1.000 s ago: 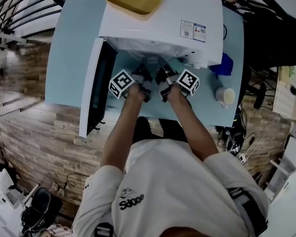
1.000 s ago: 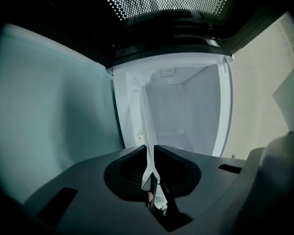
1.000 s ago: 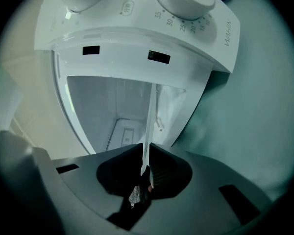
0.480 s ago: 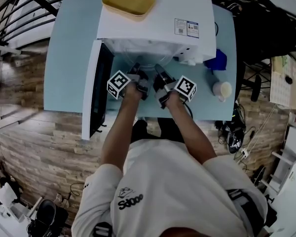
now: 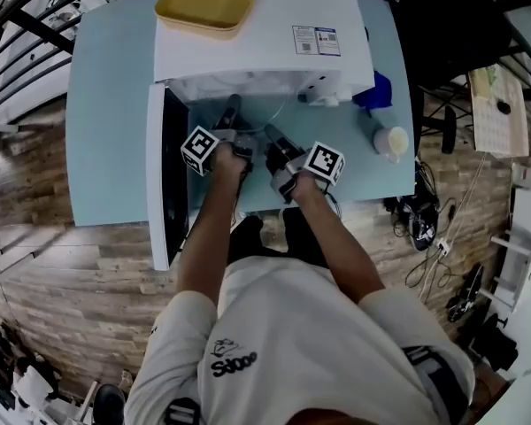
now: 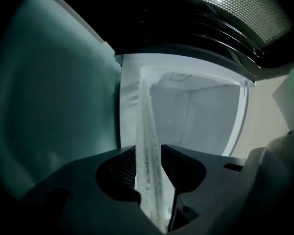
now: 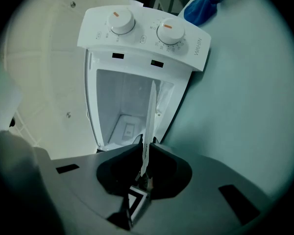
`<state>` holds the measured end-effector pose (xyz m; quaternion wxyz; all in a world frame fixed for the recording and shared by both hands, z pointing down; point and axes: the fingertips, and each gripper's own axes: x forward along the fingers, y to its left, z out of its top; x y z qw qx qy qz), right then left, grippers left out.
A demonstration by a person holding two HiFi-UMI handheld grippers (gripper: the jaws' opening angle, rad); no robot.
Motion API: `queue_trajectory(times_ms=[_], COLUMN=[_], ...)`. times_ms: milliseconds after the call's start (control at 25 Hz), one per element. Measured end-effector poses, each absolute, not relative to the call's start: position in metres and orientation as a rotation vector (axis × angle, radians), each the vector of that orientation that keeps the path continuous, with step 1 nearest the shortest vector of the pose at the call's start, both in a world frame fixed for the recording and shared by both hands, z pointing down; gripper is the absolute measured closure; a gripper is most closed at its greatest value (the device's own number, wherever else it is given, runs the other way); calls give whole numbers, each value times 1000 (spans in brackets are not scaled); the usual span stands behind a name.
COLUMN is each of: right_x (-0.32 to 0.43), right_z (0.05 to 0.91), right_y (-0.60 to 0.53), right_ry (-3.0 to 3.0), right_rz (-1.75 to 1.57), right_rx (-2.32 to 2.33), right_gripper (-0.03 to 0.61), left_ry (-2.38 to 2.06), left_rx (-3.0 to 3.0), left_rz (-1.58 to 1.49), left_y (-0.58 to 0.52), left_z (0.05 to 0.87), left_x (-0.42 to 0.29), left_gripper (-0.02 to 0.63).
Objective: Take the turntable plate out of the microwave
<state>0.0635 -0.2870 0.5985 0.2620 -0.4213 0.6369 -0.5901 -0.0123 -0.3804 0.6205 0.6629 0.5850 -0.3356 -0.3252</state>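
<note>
Right tool (image 7: 146, 146): clamped tight on the near rim of the turntable plate (image 7: 151, 106), probably carrying the glass alone.
Left tool (image 6: 148, 148): jaws have just been opening and stand about half apart. The rim sits between them unpinched, perhaps for a fresh grip.
Plate position: edge-on between both tools, mid-frame in the head view, just before the microwave (image 5: 257, 34) mouth and over the table (image 5: 106, 104).
Door (image 5: 164, 184): swung wide at left, leaving the way out free.

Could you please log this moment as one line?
right gripper: shut on plate; left gripper: jaws just opened, plate between; microwave: door open
</note>
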Motion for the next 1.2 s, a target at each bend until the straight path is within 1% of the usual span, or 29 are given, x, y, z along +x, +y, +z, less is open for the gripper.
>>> queue_trajectory(times_ms=[80,160,200,280,480,680,920,1120,1200], right_x=[60,59,58,57,53,68,93,105,111], right_z=[601,602,603,602,596,581,562,538,527], right_y=[-282,-280,-279,-276,-256,-243,-215,-176,-158], right_ry=[1749,1773,1768,1762,1839,1870,1871,1913,1955], right_rz=[-1591,-1587,-1595,-1602,-1615,-1537,-1504,-1509,-1482], right_rx=[-1155,-1166,-1162,-1142,-1104,-1083,-1079,-1133,-1153], right_gripper=[541,541,542,541,540,480,485,521,525], left_ry=[-760,-769,-772,-761,-775,-794,-760,-746,-735], left_rx=[1290,1277,1279,1299,1305,1325,1410,1497,1506], left_rz=[-747,-745,-740,-723,-694,-718,-723,-674,-679], left_y=[-383,-384,-383,-381,-357,-314,-247,-194,-172], left_z=[622,625,627,626,621,608,575,544,529], left_x=[-17,-18,-19,-17,-20,-27,-14,6,15], left_gripper=[473,514,552,566,571,572,571,571,571])
